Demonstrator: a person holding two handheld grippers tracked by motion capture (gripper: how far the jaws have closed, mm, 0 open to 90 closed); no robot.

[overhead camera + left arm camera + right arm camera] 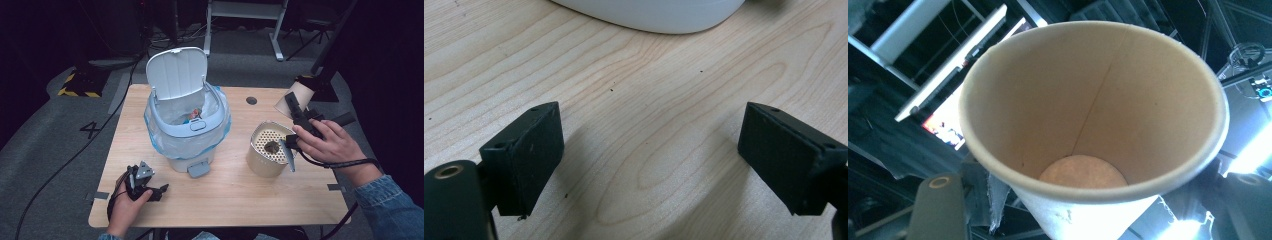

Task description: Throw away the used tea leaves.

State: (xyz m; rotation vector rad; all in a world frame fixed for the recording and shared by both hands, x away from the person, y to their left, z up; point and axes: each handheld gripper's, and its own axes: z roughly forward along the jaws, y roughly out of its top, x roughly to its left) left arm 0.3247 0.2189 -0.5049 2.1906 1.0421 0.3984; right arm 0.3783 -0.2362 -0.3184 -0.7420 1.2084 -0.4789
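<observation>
My right gripper (291, 101) is shut on an empty tan paper cup (294, 94), held tilted above the table's right side, just beyond a round beige canister (260, 162). The canister has a perforated insert (265, 140) with a dark lump (272, 146) on it. In the right gripper view the paper cup (1088, 110) opens toward the camera, dry inside, between the jaws of my right gripper (1088, 215). My left gripper (159, 192) lies low on the table at the front left, open, with nothing between its fingers. In its own view my left gripper (649, 160) shows bare wood.
A white pedal bin (187, 135) with a clear liner stands mid-table, its lid (176, 72) up and some rubbish (194, 115) inside. Its base (649, 12) is just ahead of the left gripper. A small round hole (251, 100) marks the tabletop. Dark floor surrounds the table.
</observation>
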